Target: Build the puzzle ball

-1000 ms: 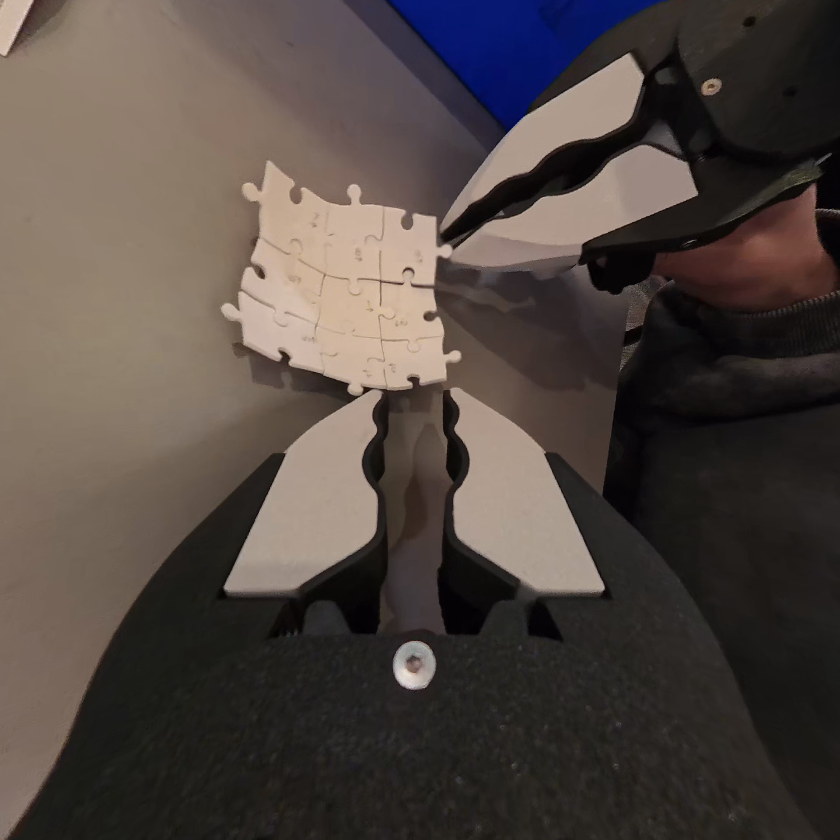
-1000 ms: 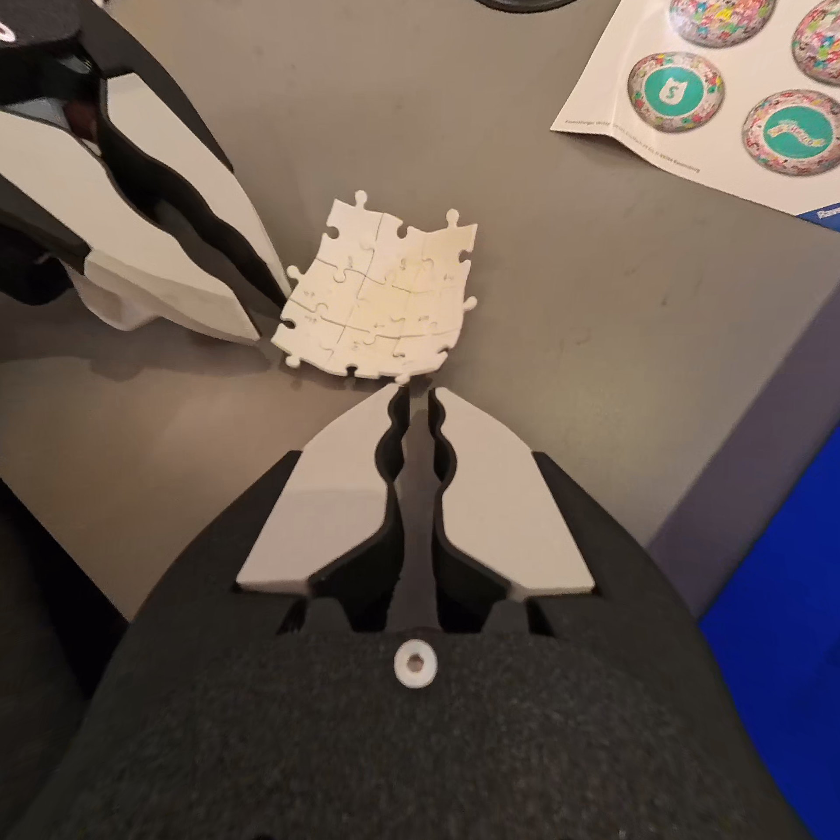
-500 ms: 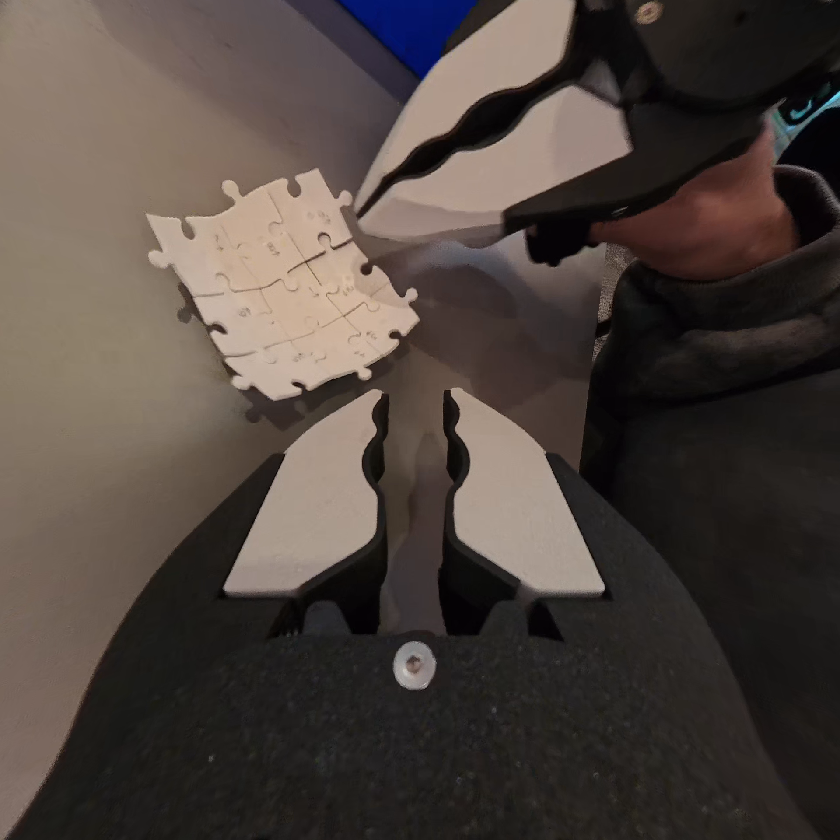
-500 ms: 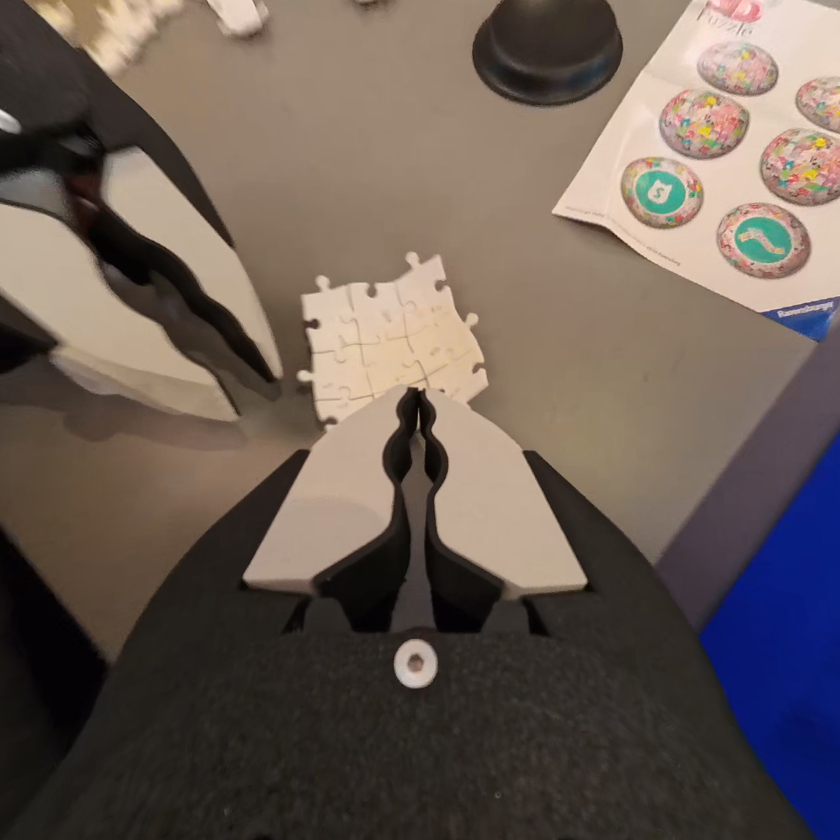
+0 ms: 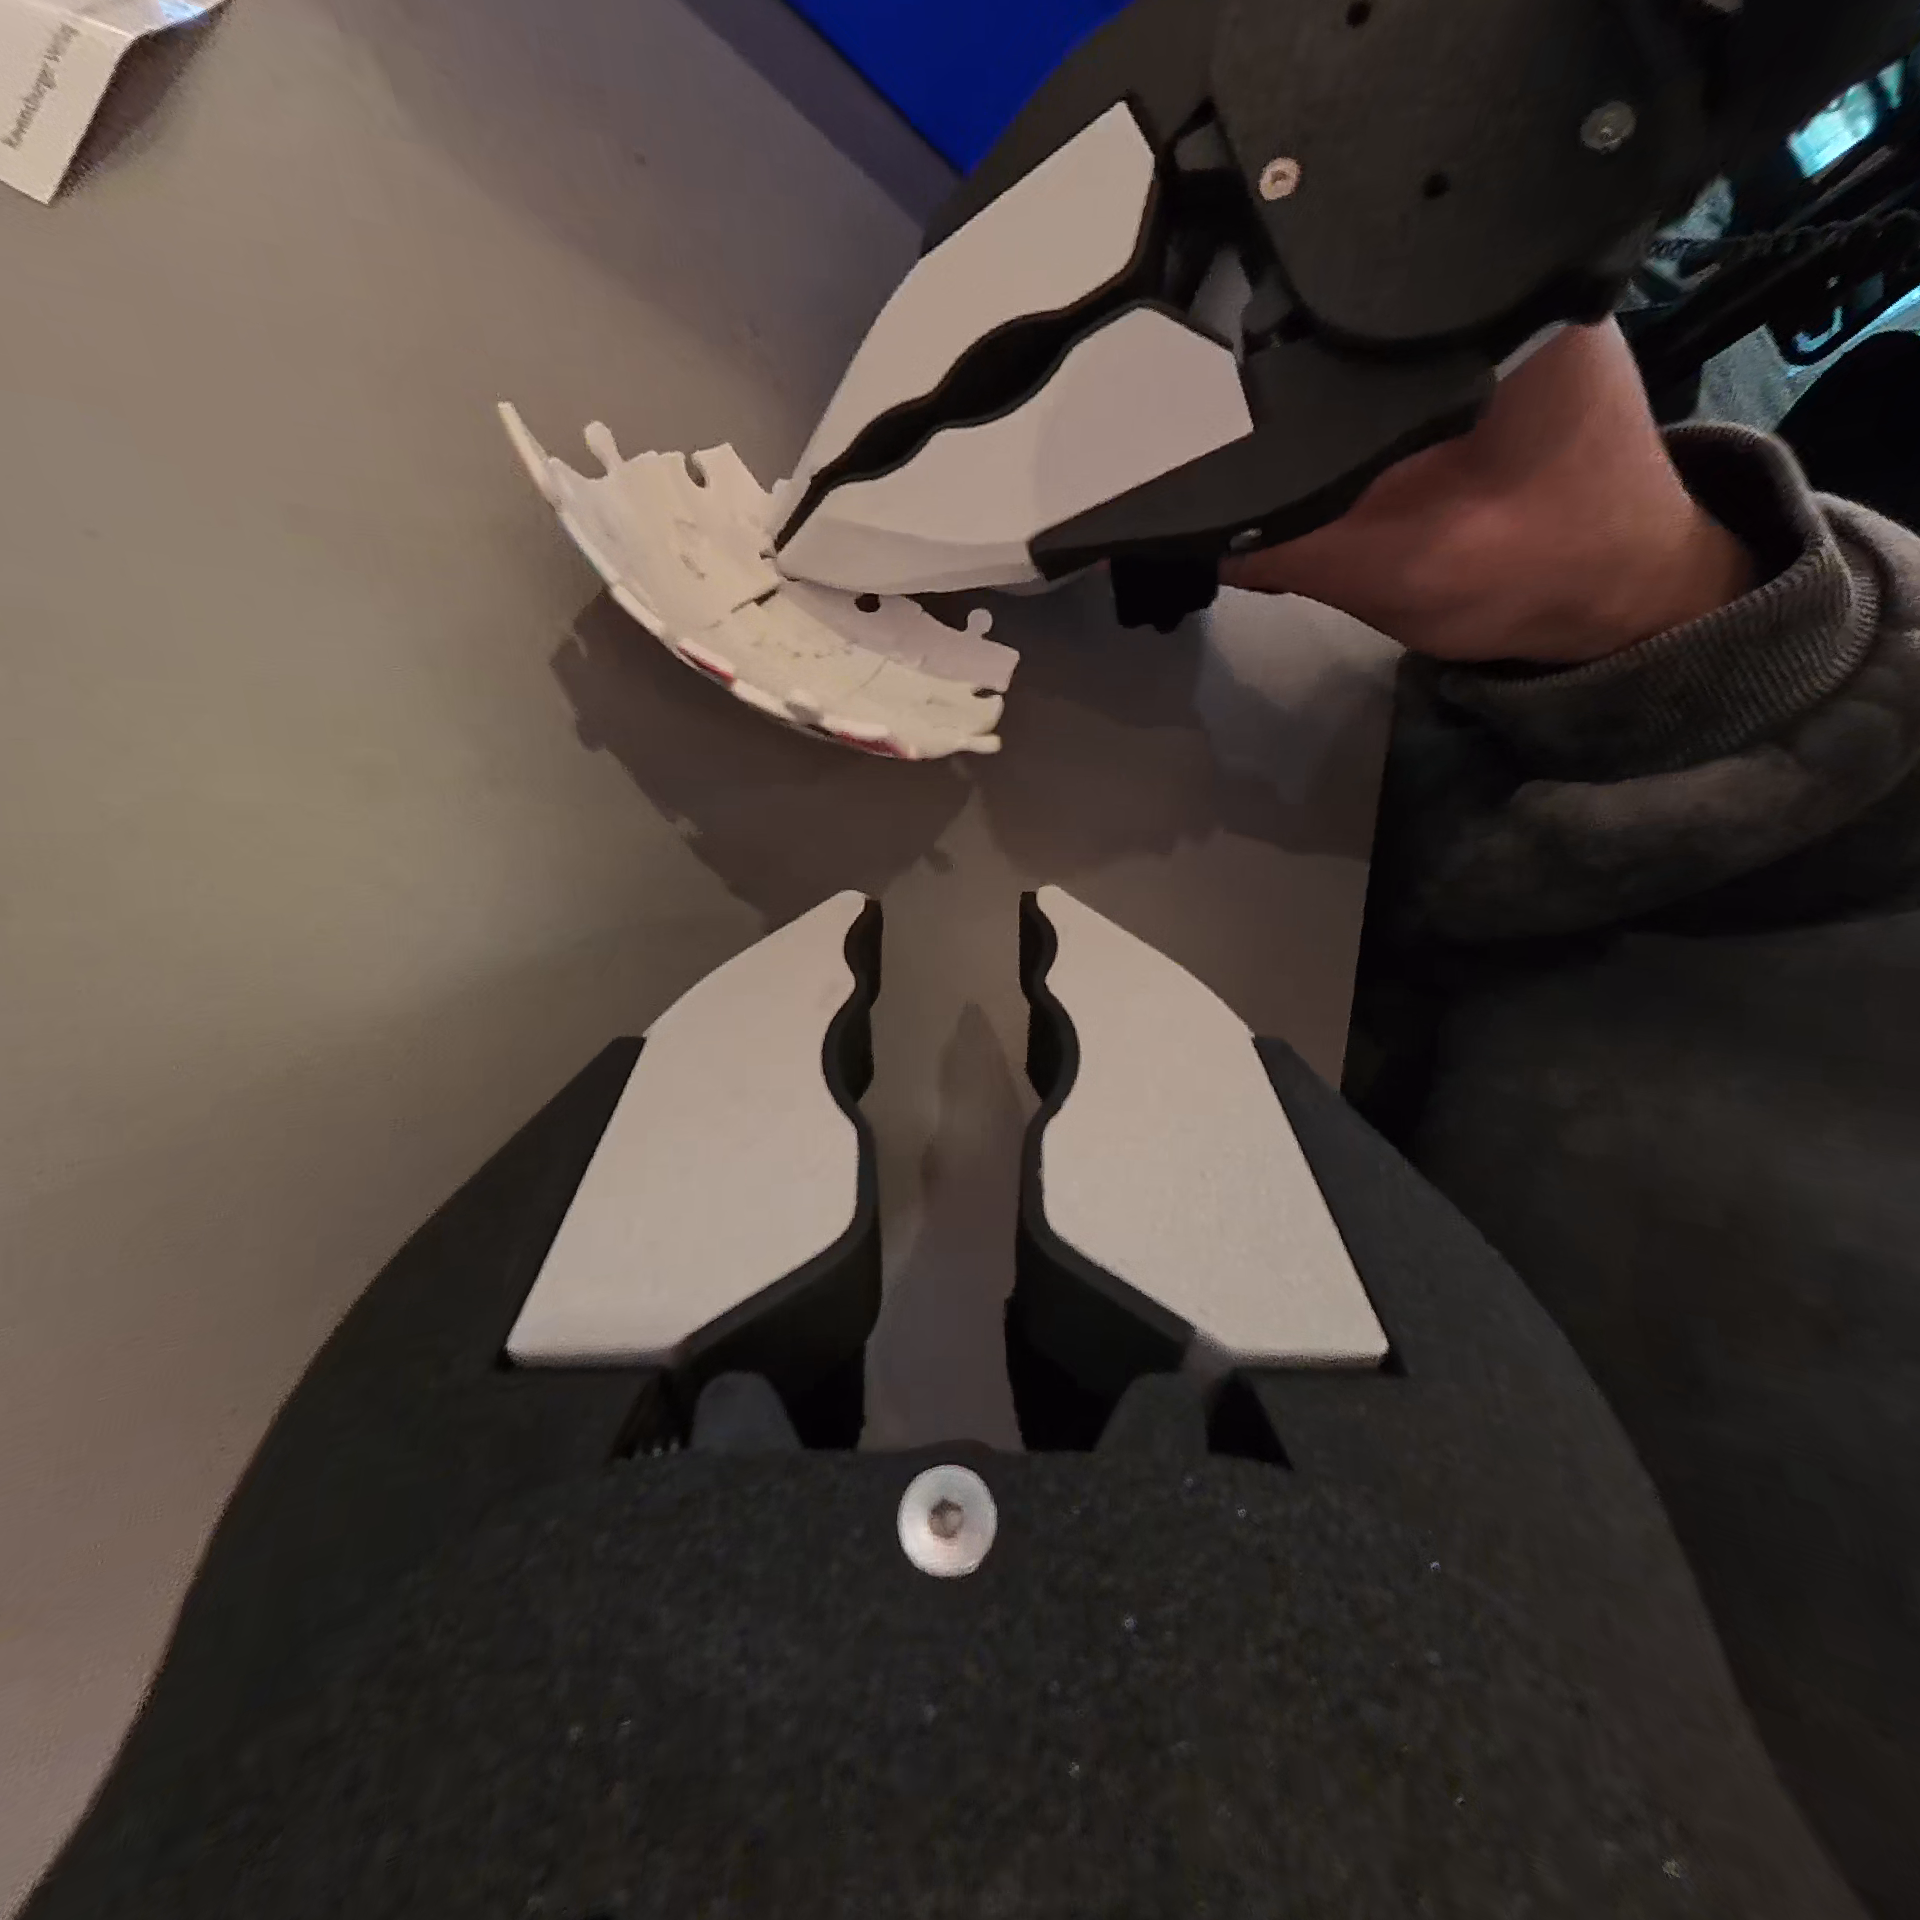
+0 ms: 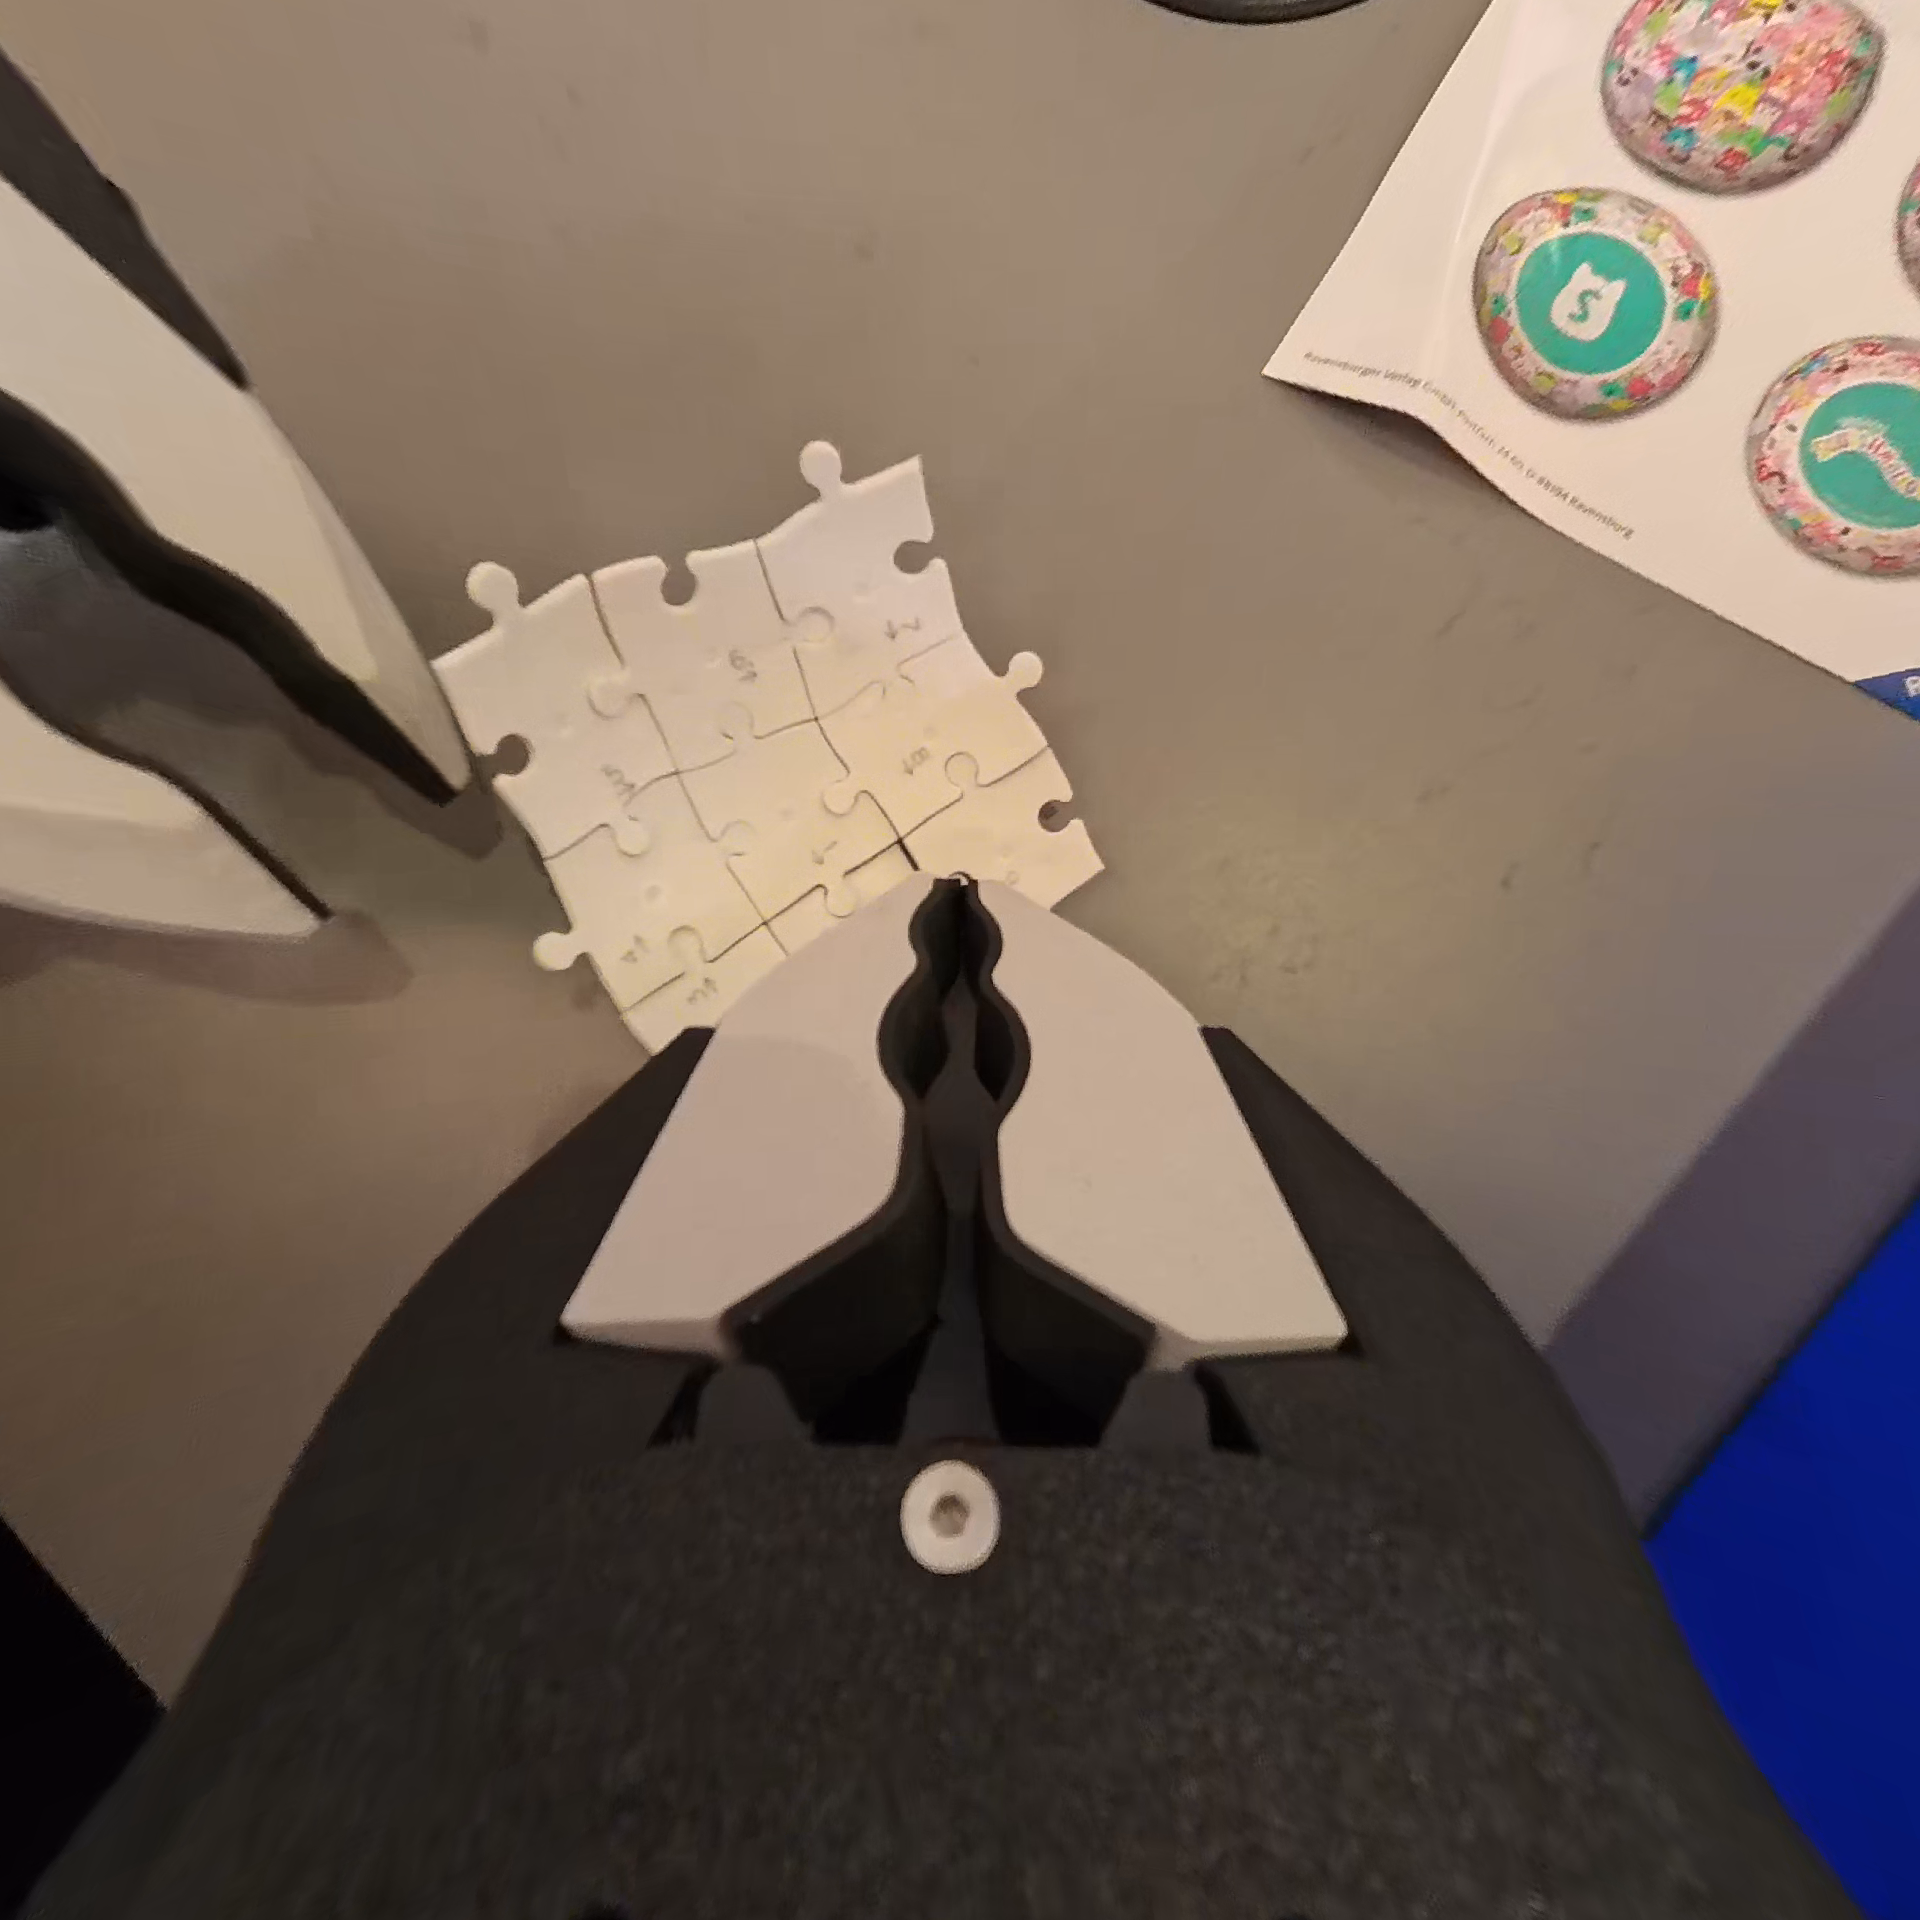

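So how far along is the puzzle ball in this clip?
Early stage. Done: nine white curved puzzle pieces are locked into one bowed patch, printed side down. In hand: the right tongs are shut on the patch's edge and lift it off the grey table; the left tongs wait open, empty. Left: most of the sphere; no other pieces are in view, only a printed picture sheet.
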A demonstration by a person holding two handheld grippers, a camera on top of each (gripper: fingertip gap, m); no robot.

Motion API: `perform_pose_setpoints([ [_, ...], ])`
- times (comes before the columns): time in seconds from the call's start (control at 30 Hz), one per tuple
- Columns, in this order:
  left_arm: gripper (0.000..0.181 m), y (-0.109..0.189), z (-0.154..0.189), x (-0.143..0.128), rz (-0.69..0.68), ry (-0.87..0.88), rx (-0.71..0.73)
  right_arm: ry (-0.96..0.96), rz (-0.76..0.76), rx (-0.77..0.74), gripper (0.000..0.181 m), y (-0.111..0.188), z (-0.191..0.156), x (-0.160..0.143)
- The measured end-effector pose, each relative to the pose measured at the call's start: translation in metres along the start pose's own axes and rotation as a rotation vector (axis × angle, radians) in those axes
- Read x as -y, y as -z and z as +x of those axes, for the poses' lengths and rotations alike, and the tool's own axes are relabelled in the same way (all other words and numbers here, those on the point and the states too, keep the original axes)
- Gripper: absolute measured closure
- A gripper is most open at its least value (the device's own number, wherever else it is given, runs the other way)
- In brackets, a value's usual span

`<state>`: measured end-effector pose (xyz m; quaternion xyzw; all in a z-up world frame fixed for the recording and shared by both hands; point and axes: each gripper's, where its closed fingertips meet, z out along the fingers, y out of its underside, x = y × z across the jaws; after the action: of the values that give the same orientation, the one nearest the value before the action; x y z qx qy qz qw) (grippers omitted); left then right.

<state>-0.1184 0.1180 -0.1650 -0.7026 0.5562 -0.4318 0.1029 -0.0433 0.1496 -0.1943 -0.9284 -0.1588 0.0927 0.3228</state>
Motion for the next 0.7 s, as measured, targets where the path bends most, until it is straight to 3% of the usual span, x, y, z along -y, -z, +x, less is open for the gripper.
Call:
perform_pose_setpoints([
  [0.2, 0.156, -0.02, 0.005, 0.012, 0.025, 0.044, -0.073, 0.048, -0.013, -0.036, 0.181, 0.0, 0.0, 0.0],
  [0.4, 0.156, -0.03, -0.008, 0.016, 0.03, 0.107, -0.018, 0.095, 0.045, -0.002, 0.181, 0.013, -0.006, 0.01],
  [0.53, 0.159, -0.028, -0.019, 0.02, 0.036, 0.163, -0.002, 0.051, 0.126, -0.092, 0.181, 0.028, 0.02, 0.021],
  [0.7, 0.159, -0.02, -0.031, 0.019, 0.028, 0.147, 0.057, 0.009, 0.1, -0.132, 0.169, 0.021, 0.033, 0.01],
])
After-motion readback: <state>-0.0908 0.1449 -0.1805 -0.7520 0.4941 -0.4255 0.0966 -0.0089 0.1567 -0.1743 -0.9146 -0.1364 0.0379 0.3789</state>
